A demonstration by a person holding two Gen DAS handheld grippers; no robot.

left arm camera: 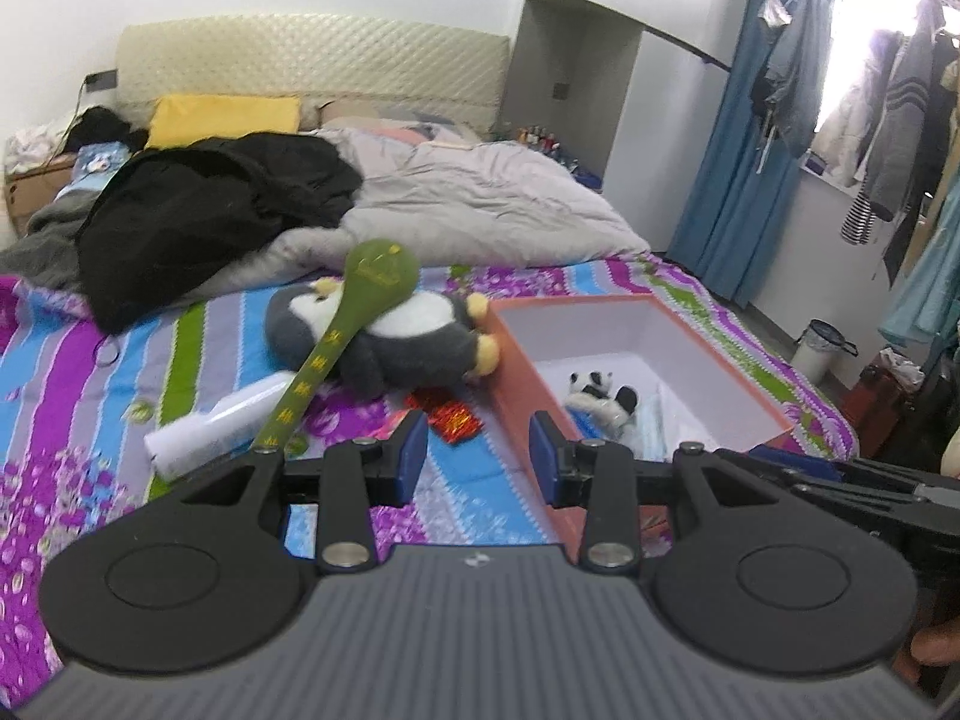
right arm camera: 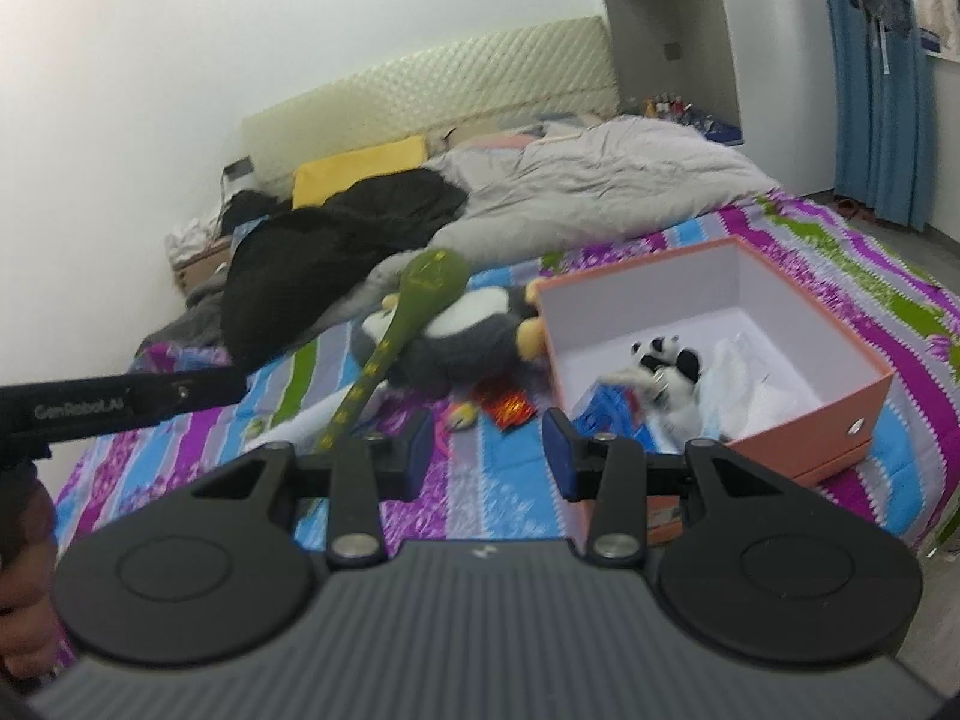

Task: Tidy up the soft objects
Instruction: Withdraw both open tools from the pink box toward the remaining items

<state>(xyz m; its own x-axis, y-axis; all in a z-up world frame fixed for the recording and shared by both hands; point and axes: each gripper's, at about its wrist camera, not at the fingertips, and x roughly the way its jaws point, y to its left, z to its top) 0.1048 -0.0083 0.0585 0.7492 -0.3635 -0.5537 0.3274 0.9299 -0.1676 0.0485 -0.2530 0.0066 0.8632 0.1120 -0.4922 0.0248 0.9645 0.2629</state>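
Both claws, left [left arm camera: 479, 456] and right [right arm camera: 487, 450], are being carried part open and empty toward the penguin toy [left arm camera: 396, 336], seemingly for boxing beside the panda [left arm camera: 597, 399] in the box [left arm camera: 708, 360].

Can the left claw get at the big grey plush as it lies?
Probably yes. The left claw is open and empty, and the grey plush lies uncovered on the bed ahead beside the box. Only the green paddle crosses in front.
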